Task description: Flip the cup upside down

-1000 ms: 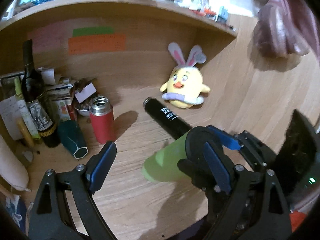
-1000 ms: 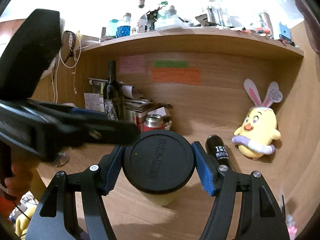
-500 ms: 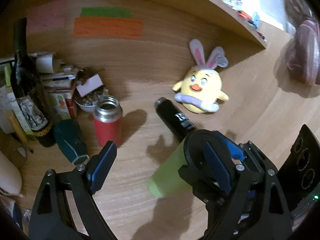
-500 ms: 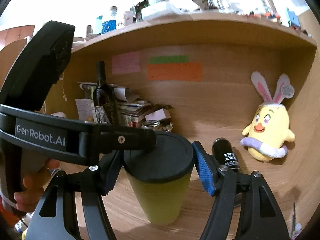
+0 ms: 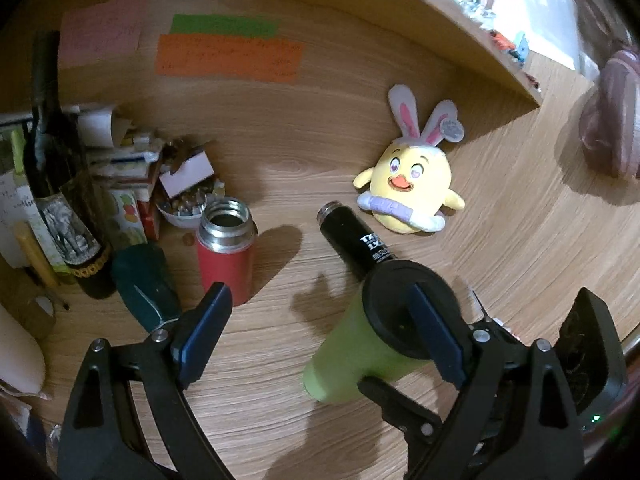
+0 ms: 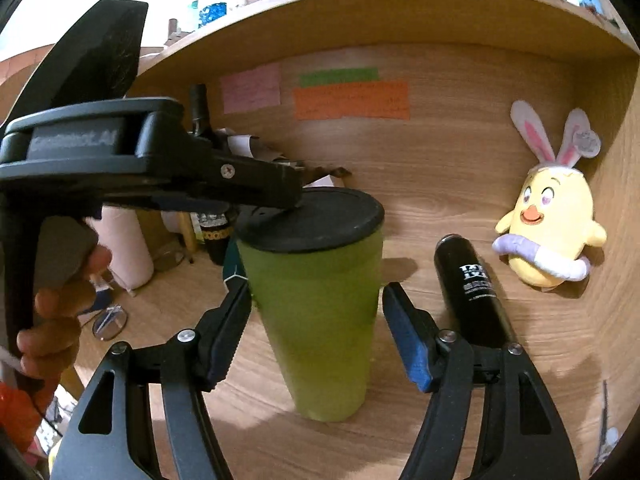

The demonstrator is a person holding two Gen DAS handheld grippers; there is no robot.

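A green cup (image 6: 320, 312) with a black lid (image 6: 320, 216) stands upright on the wooden desk, lid up. My right gripper (image 6: 316, 328) is open, its blue pads on either side of the cup's body with small gaps. My left gripper (image 5: 320, 332) is open; one finger (image 6: 224, 184) reaches over and rests on the lid's top. In the left wrist view the cup (image 5: 352, 356) shows beside the right finger (image 5: 436, 332).
A black flask (image 6: 472, 284) lies right of the cup. A yellow bunny plush (image 6: 548, 232) sits at the back right. A red thermos (image 5: 226, 248), a dark green cup (image 5: 146, 284), a wine bottle (image 5: 60, 184) and paper clutter stand at the left.
The cup has gone from tilted towards the right camera to upright on the desk. My right gripper's pads have drawn back and stand apart from it. My left gripper has moved over the lid.
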